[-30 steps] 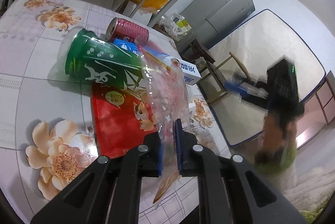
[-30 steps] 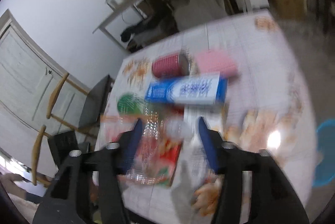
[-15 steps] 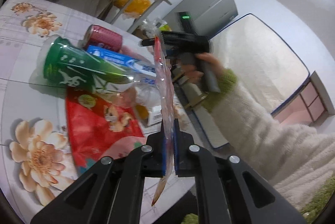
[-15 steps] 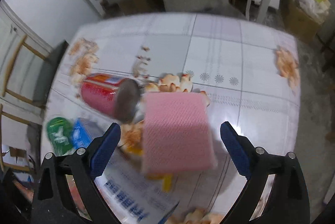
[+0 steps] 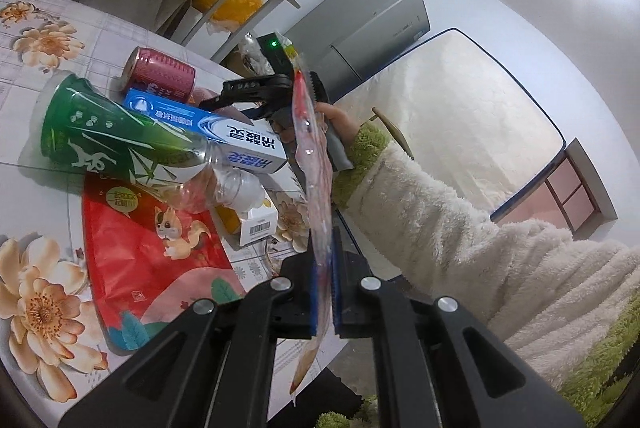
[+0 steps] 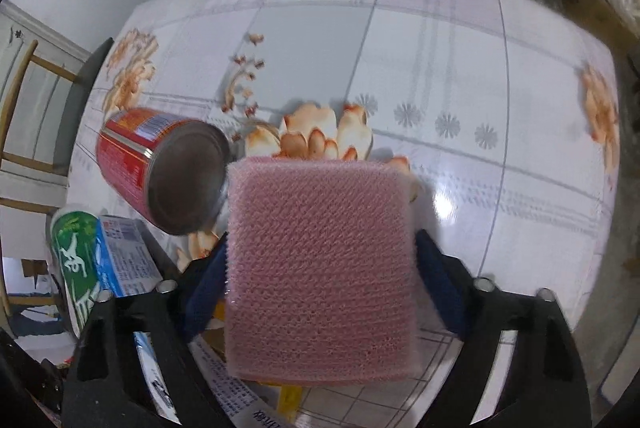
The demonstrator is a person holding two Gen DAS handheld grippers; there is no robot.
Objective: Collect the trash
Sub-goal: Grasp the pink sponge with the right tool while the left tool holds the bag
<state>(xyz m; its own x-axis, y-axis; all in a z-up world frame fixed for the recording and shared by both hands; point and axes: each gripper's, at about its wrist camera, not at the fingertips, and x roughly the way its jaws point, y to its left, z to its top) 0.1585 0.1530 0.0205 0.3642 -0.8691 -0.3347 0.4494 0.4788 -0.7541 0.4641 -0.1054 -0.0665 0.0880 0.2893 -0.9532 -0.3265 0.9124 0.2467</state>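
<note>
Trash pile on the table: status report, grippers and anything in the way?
Left gripper shut on clear plastic bag. Right gripper closing around pink sponge. Red can lies close beside the sponge.

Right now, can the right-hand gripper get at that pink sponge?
Probably yes: the pink sponge sits squarely between the right gripper jaws, which are closing around it, nothing in between.

Pink rectangular mesh sponge (image 6: 320, 268): showing a rough, matt woven netting.
Red cylindrical drink can (image 6: 160, 172): showing glossy printed metal and a dull grey metal end.
Clear thin plastic bag (image 5: 314, 164): appearing glossy and crinkled.
Green-labelled clear plastic bottle (image 5: 116, 144): appearing smooth and shiny.
Blue-and-white cardboard toothpaste box (image 5: 208, 132): showing smooth printed card.
Floral table covering (image 6: 440, 68): reflecting light, smooth and glossy.
Cream fleece sleeve (image 5: 460, 228): appearing fuzzy and matt.
</note>
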